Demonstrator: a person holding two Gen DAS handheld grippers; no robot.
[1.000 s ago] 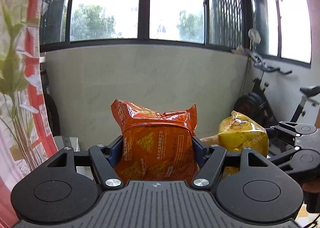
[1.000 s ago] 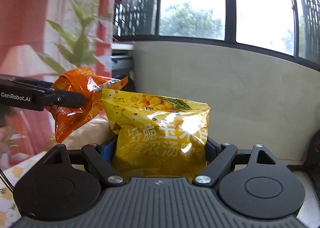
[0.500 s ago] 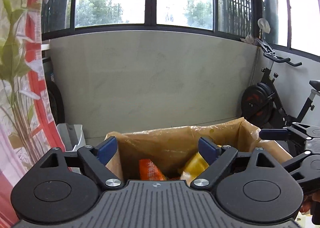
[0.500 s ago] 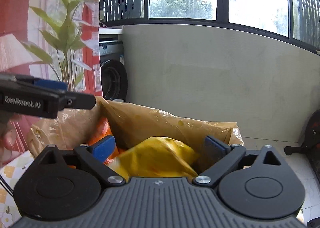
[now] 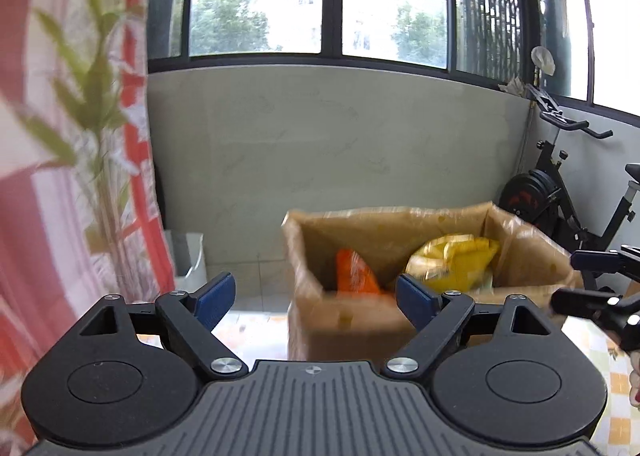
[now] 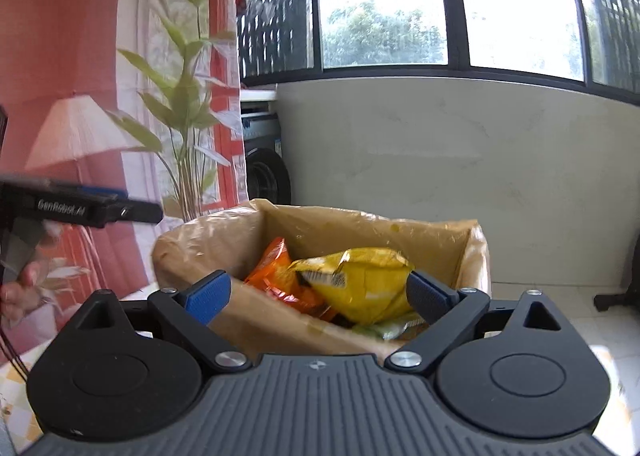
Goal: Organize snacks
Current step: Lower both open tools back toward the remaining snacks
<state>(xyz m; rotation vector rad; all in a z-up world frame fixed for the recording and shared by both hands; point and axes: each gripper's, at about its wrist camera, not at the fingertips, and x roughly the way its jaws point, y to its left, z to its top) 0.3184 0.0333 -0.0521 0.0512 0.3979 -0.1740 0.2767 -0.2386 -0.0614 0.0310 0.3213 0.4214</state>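
Note:
A cardboard box (image 5: 360,320) lined with a plastic bag stands on the table; it also shows in the right wrist view (image 6: 256,320). Inside it lie an orange snack bag (image 5: 354,274) (image 6: 276,272) and a yellow snack bag (image 5: 456,260) (image 6: 360,284). My left gripper (image 5: 316,298) is open and empty, in front of the box and to its left. My right gripper (image 6: 318,296) is open and empty, just in front of the box and above its near rim. The left gripper also shows at the left edge of the right wrist view (image 6: 80,208).
A red curtain with a leaf print (image 5: 72,184) hangs at the left. A grey wall under windows (image 5: 340,144) is behind the box. An exercise bike (image 5: 560,192) stands at the right. A washing machine (image 6: 262,160) stands behind the curtain. The table has a checked cloth (image 5: 256,332).
Both grippers opened and dropped the orange and yellow bags into the box. Both then drew back from it, and the left one moved to the left.

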